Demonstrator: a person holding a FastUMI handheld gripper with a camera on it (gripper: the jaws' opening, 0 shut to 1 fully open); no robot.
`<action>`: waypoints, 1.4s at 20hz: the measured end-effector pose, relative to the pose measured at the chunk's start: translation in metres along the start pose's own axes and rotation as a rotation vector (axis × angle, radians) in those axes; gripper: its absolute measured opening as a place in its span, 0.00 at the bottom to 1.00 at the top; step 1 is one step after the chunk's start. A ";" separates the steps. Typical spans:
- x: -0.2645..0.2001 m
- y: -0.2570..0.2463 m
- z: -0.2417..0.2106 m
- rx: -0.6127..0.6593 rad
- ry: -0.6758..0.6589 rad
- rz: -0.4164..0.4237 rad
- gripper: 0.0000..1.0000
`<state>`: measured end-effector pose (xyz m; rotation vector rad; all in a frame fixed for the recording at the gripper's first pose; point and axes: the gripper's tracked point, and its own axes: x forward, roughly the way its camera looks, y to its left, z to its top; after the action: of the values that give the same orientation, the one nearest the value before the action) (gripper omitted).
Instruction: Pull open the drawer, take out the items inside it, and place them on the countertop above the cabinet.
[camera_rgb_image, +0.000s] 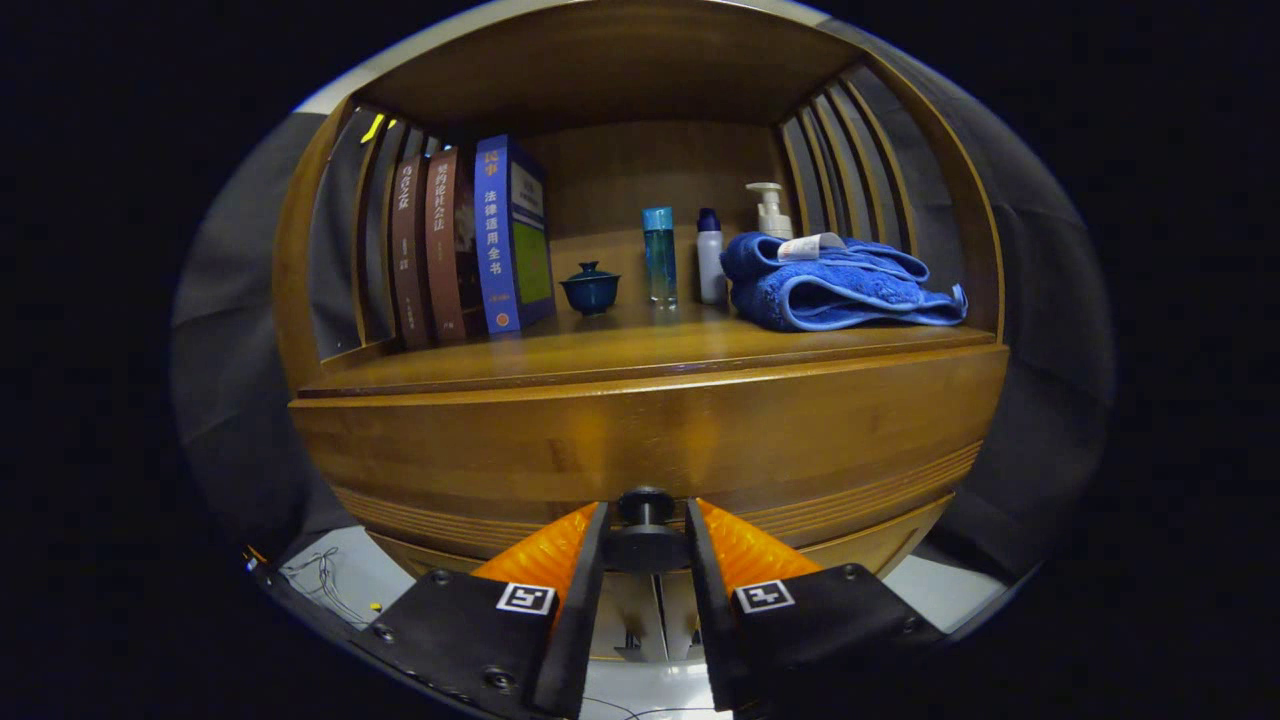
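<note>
The gripper (646, 530) was clamped on the drawer's black knob (645, 507). The drawer (640, 440) looked glossy brown wood, just under the countertop (600, 352).

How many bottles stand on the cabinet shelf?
3, in a row between the lidded cup and the towel: a teal bottle, a white bottle, and a pump bottle half hidden behind the towel. The gripper closes on the drawer knob.

The fingers (590, 560) hid the sides of the knob (645, 505), so contact could not be judged. The drawer (650, 450) front hid its contents. The towel (840, 285) hid the pump bottle's (770, 210) base.
</note>
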<state>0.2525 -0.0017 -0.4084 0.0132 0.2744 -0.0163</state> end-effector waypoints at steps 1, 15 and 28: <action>-0.002 0.000 0.001 -0.008 -0.003 0.000 0.45; -0.080 -0.005 -0.016 -0.003 0.033 0.017 0.30; -0.168 -0.011 -0.040 0.019 0.043 0.030 0.30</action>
<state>0.0800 -0.0094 -0.4011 0.0362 0.3171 0.0114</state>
